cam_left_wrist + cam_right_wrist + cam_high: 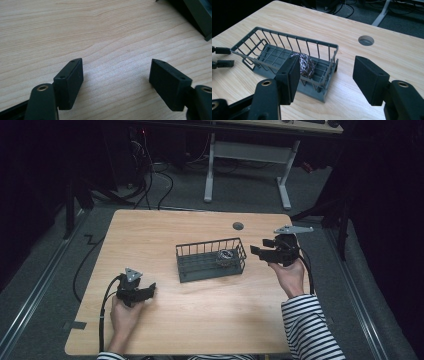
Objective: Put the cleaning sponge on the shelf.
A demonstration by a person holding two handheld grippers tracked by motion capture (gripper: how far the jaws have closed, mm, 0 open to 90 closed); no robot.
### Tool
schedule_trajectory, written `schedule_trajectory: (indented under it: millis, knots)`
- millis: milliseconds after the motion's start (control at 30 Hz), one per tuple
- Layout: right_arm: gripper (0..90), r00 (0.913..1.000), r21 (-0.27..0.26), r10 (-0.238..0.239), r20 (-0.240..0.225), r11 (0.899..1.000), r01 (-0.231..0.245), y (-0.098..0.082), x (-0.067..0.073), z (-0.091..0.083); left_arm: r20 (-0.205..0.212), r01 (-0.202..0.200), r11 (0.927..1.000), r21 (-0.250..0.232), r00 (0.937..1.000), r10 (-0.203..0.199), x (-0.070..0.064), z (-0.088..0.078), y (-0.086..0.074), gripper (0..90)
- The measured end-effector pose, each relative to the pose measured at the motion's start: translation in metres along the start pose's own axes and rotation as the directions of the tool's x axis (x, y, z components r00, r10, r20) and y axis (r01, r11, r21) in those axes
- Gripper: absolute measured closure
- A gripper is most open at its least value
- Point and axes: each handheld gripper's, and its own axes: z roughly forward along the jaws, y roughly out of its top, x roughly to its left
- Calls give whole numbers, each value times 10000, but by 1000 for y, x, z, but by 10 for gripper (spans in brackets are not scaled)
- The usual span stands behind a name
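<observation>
Your left gripper (150, 289) rests low on the counter (200, 325), near-left of the basket (211, 260), fingers (71, 82) parted and empty. Your right gripper (257, 247) hovers just right of the basket, fingers (292, 77) apart, holding nothing.

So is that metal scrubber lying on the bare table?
No, the scrubber sits inside the wire basket, near its end closest to the right gripper.

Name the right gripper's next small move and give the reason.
Probably draw the right gripper a little farther from the basket. The steel scourer already lies inside the basket's near end, and the jaws stand apart with nothing between them, beside the basket, so nothing there seems left to hold.
</observation>
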Motion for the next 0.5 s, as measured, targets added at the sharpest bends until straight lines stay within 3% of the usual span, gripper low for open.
schedule_trajectory:
  millis: [500]
  knots:
    - [396,9989,-465,416,236,9981,-405,-27,-12,-33,-1,7,10000,1,10000,-7,0,0,0,278]
